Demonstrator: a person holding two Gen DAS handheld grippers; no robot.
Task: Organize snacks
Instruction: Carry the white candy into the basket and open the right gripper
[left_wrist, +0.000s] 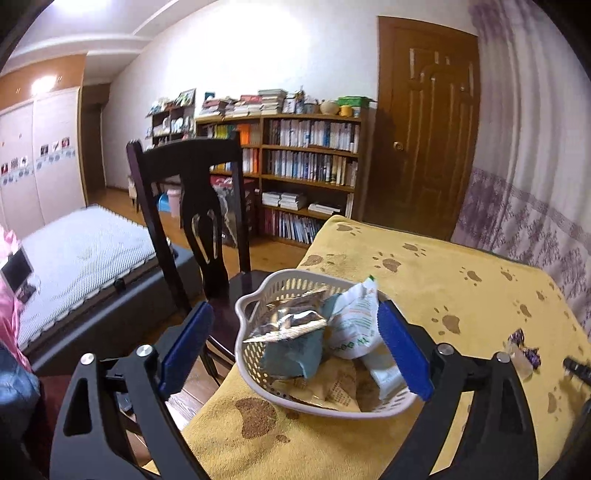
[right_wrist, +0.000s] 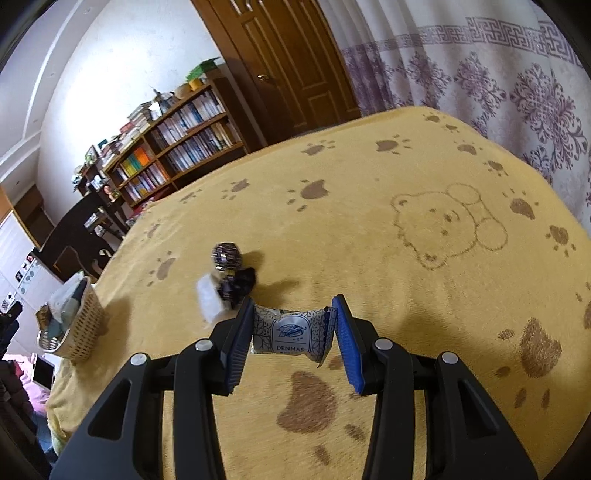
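A white slotted basket (left_wrist: 251, 306) holding several snack packets, among them a white and green one (left_wrist: 354, 321) and a silver one (left_wrist: 291, 321), sits at the near left edge of the table. My left gripper (left_wrist: 295, 325) is open, its blue fingers (left_wrist: 188, 343) spread wide on either side of the basket. My right gripper (right_wrist: 293, 308) is shut on a white and blue "DENMAS" snack packet (right_wrist: 291, 332), pinched at both ends just over the cloth. The basket (right_wrist: 79, 325) lies far off to its left.
A yellow paw-print cloth (right_wrist: 369, 229) covers the table. Purple-wrapped candies (right_wrist: 227, 254) and a small white packet (right_wrist: 208, 299) lie just beyond the right gripper; the same candies (left_wrist: 522, 347) show right of the basket. A dark wooden chair (left_wrist: 192, 206) stands at the table's left edge.
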